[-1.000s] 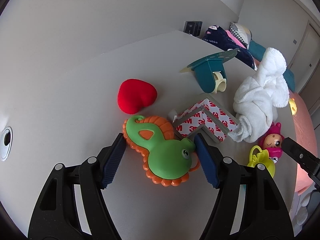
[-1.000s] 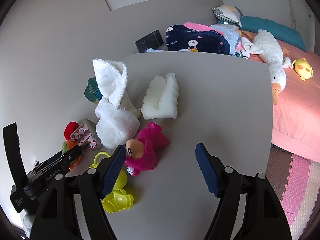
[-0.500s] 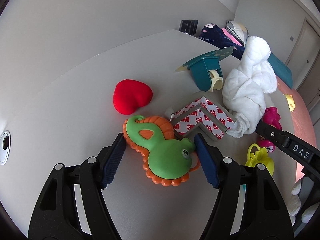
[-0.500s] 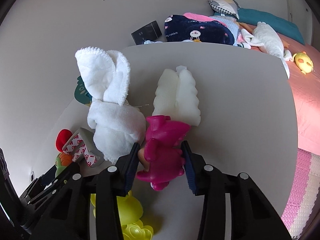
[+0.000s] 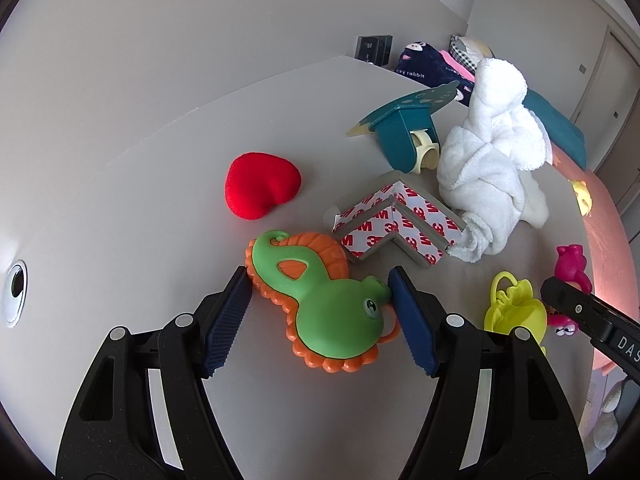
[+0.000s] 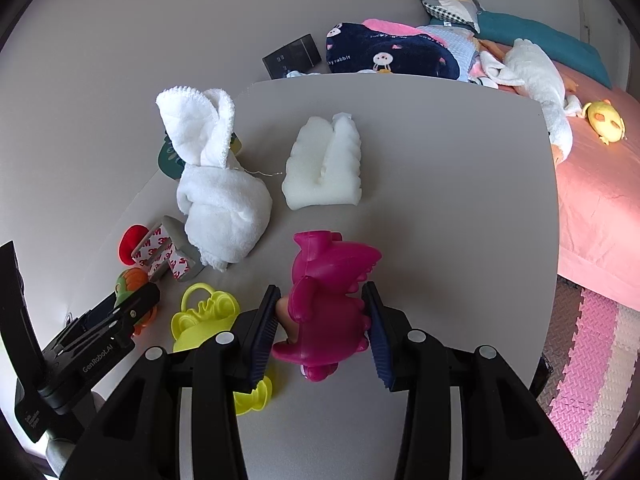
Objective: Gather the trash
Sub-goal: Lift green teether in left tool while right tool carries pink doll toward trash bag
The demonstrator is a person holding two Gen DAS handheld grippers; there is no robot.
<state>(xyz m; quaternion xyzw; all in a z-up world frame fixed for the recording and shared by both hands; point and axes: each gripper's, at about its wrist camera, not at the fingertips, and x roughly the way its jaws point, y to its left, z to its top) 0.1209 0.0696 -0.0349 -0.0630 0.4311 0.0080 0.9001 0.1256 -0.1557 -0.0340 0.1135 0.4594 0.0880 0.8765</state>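
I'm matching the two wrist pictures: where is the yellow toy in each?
Left wrist: the yellow toy lies at the right, beside the right tool's arm.
Right wrist: lower left, just left of the right tool, partly under its finger.
Shared landmark: the white towel.

Corner guard point(image 5: 394, 222), just beside the white towel point(image 5: 490, 168): red "3M" repeated on its backing; dark blanket point(image 6: 390, 54) beyond the towel: "rabbit"; left gripper point(image 6: 86, 354) body: "GenRobot.AI"; right gripper point(image 5: 592, 320) arm: "DAS"
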